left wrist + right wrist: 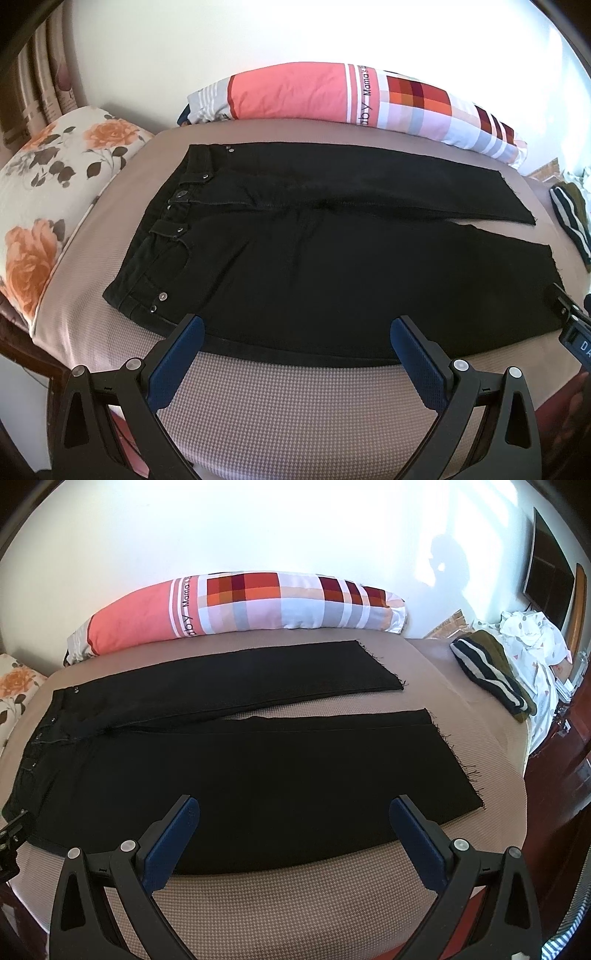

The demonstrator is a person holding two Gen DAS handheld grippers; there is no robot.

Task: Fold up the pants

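Right now the bed (pixel 295 406), covered in a pinkish-beige waffle-textured sheet, fills most of both views. Spread flat across it lie the black pants (pixel 332 266), front side up, waistband toward my left and the two legs running off to my right; in the right wrist view the legs part into a narrow V, with the sheet showing between them, and both hems are frayed. Along the far edge of the bed, against the white wall, rests a long bolster pillow (pixel 240 605) in coral, white and checked squares. A floral pillow (pixel 55 192) with orange roses sits at the head end, just beside the waistband. At the foot end, well apart from the hems, a pile of clothes (pixel 491 672) lies bunched, a dark striped piece on top of an olive one.

My left hand-held gripper (pixel 295 332) hovers over the near edge of the pants close to the waist, its blue-padded fingers spread wide with nothing between them. My right hand-held gripper (pixel 293 812) hangs over the near leg, likewise spread wide and holding nothing.
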